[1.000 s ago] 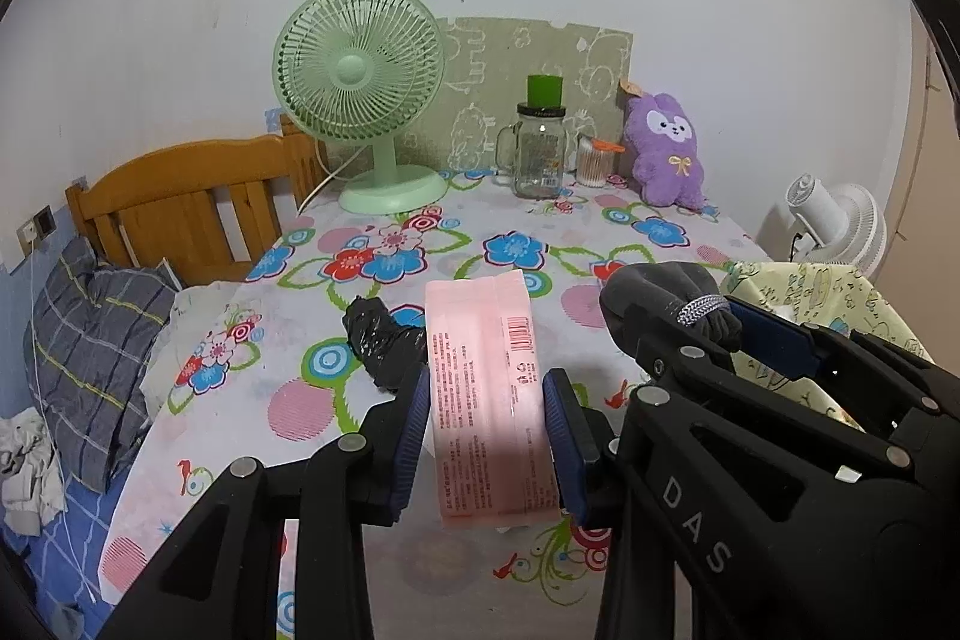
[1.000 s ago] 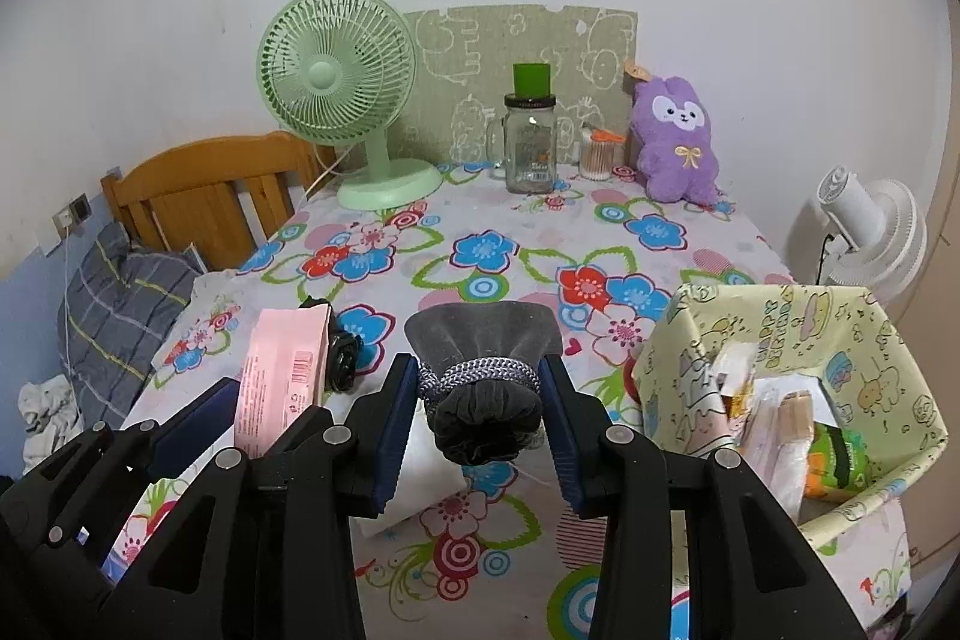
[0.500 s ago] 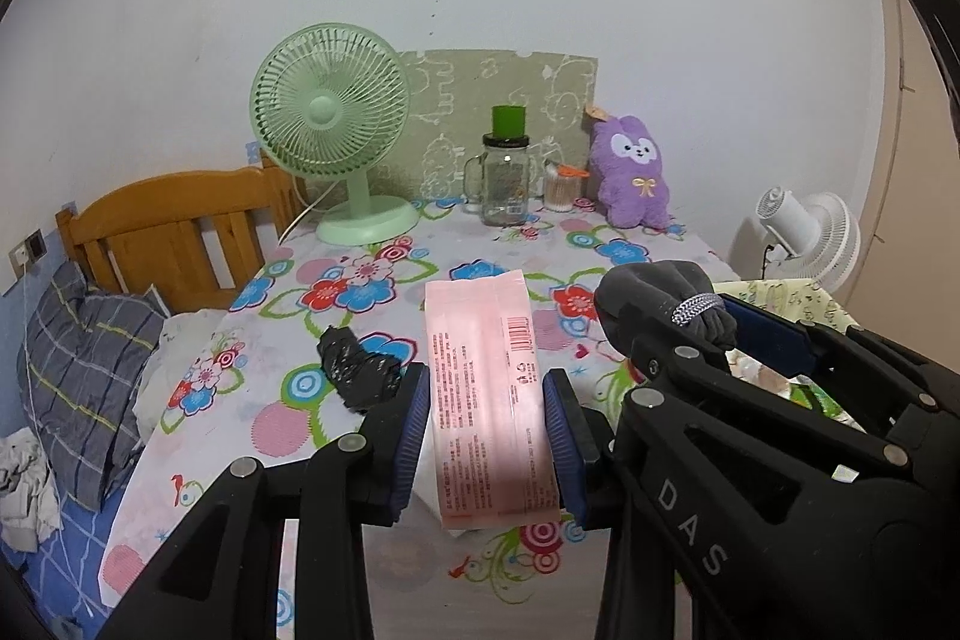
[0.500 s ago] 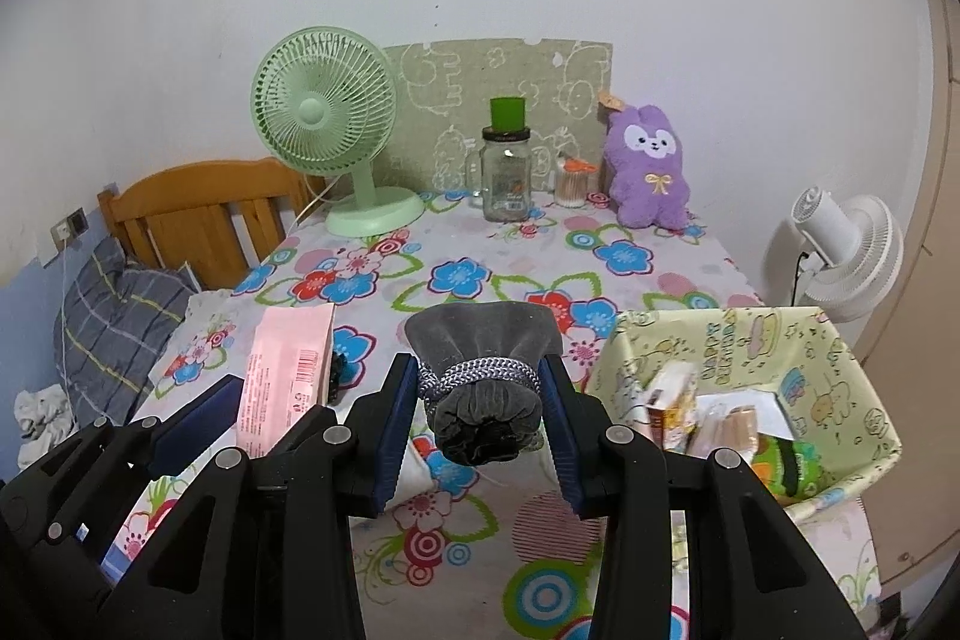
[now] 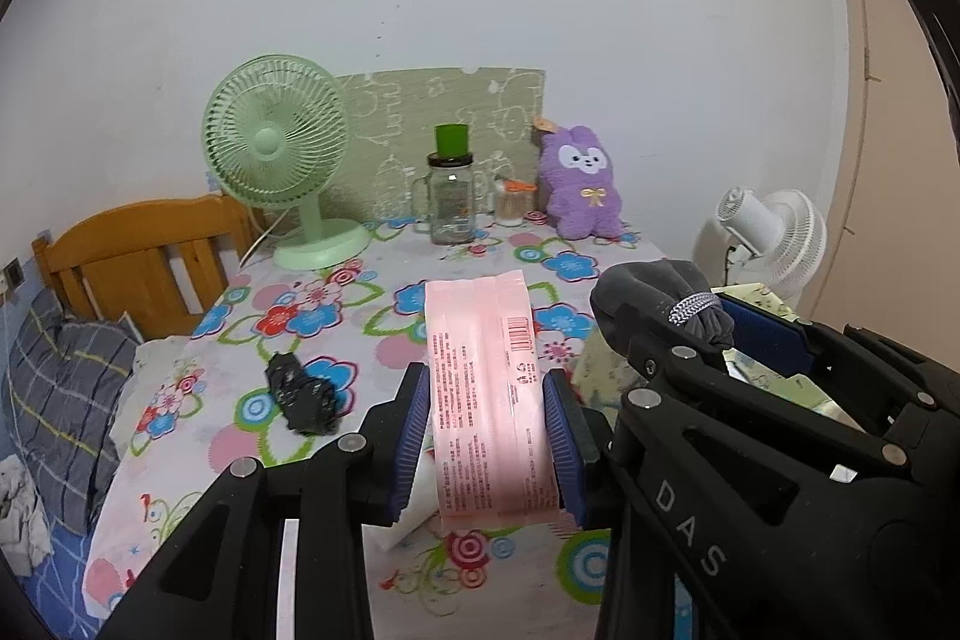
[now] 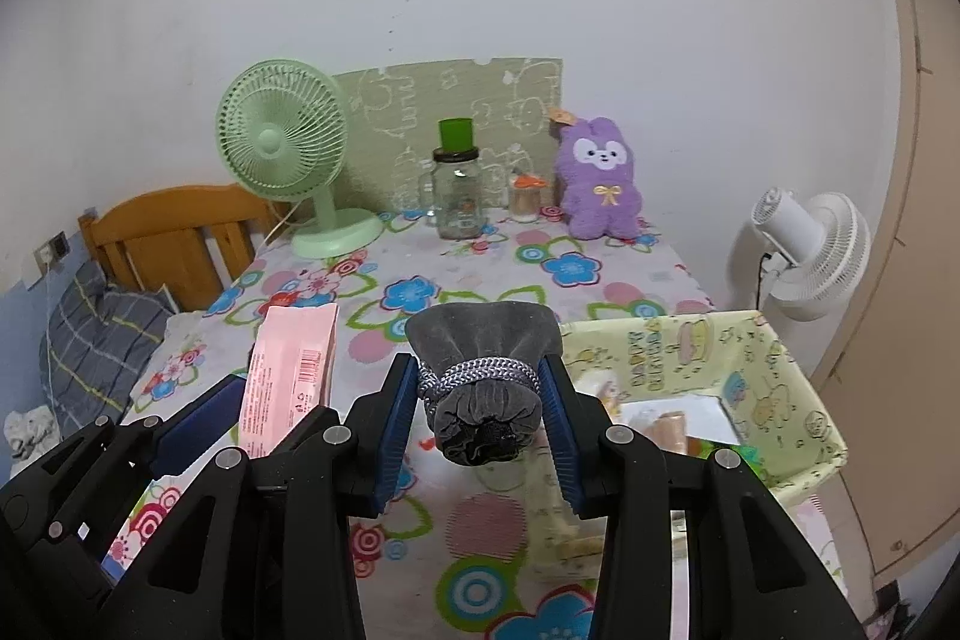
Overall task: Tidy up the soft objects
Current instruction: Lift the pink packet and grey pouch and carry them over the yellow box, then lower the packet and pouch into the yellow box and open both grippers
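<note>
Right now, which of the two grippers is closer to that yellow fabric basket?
Right. The right gripper, holding the grey pouch, hovers beside the yellow basket. The left gripper, holding the pink packet, is farther away.

The tablecloth (image 6: 480, 256) is showing white with blue, red and pink flowers on green stems; at its far edge the desk fan (image 6: 282, 142) is glowing mint green; just right of that fan the jar (image 6: 459, 196) is sitting clear under a dark green cap; further right of the fan the plush rabbit (image 6: 600, 184) is looking purple with a white face and gold bow; the packet (image 5: 489, 400) is reading pale pink with red print; the pouch (image 6: 483, 376) is showing grey velvet with a silver-grey cord; the storage box (image 6: 774, 358) is wearing pale yellow-green with cartoon figures; the crumpled bag (image 5: 303, 394) is lying black.
</note>
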The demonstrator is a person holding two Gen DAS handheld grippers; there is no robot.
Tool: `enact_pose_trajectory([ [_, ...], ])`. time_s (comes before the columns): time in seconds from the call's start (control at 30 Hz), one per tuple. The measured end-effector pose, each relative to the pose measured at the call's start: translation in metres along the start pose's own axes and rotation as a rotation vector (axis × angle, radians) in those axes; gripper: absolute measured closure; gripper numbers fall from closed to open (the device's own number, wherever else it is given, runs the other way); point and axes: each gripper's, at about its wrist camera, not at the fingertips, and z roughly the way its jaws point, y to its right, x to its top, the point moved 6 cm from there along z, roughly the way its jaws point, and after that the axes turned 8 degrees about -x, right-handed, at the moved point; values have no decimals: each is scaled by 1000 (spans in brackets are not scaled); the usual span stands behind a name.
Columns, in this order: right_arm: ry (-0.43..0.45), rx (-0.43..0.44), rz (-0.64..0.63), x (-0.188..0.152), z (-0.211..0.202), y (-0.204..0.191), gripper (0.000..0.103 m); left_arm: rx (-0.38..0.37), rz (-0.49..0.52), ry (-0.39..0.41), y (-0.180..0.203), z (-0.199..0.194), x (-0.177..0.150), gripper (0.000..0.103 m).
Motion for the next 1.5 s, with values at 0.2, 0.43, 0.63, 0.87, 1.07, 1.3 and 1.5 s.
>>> enact_pose_trajectory([
  [0.2,7,-28,17,2,-1,21,58,-32,22,4,21,5,4,64],
  [0.43,7,-59,39,4,1,45,58,-68,46,0,42,16,9,64],
  [0.63,2,-84,60,4,6,65,58,-93,66,-10,61,26,11,64],
  [0.87,-9,-110,81,3,14,87,58,-127,86,-25,82,41,14,64],
  [1.07,-18,-134,105,2,24,110,58,-164,111,-39,103,58,15,64],
  [1.3,-35,-158,141,-1,39,137,58,-208,123,-71,123,79,15,62],
  [1.5,-63,-170,150,-7,55,149,58,-225,125,-121,130,97,8,38],
])
